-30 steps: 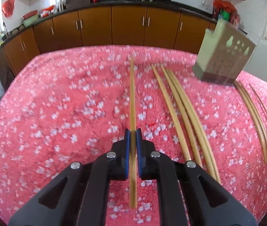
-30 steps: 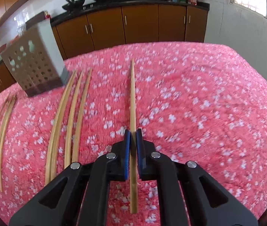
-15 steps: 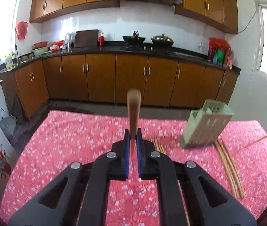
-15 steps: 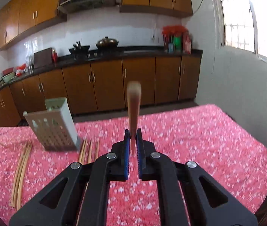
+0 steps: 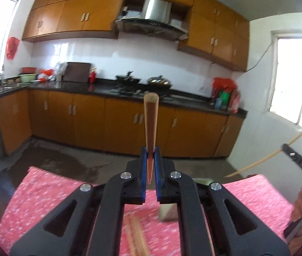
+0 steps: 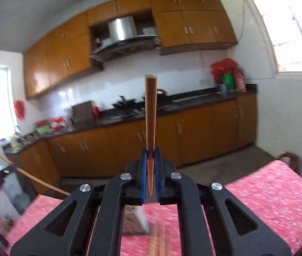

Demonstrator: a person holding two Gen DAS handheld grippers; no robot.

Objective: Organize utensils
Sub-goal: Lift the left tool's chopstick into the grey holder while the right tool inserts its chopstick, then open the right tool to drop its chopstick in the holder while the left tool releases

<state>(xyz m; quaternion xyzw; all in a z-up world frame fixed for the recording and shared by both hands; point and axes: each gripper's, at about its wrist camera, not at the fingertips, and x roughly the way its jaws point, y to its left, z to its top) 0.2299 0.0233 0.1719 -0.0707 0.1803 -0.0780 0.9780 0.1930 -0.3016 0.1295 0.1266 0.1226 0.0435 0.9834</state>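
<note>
Both the left gripper (image 5: pixel 150 166) and right gripper (image 6: pixel 150 166), each clenched on a chopstick (image 5: pixel 150 125), have swung up from the bench (image 5: pixel 44 192), ready for the holder (image 5: pixel 168 212).

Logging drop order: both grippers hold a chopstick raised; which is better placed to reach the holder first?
Right, narrowly. The holder shows just below the right gripper, near its centre line, its chopstick clamped. From the left gripper the holder sits further right. Blur makes this uncertain.

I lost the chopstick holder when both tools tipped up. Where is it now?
In the left wrist view the chopstick holder stands on the pink floral tablecloth, mostly hidden behind the left tool, right of blurred loose chopsticks.
</note>
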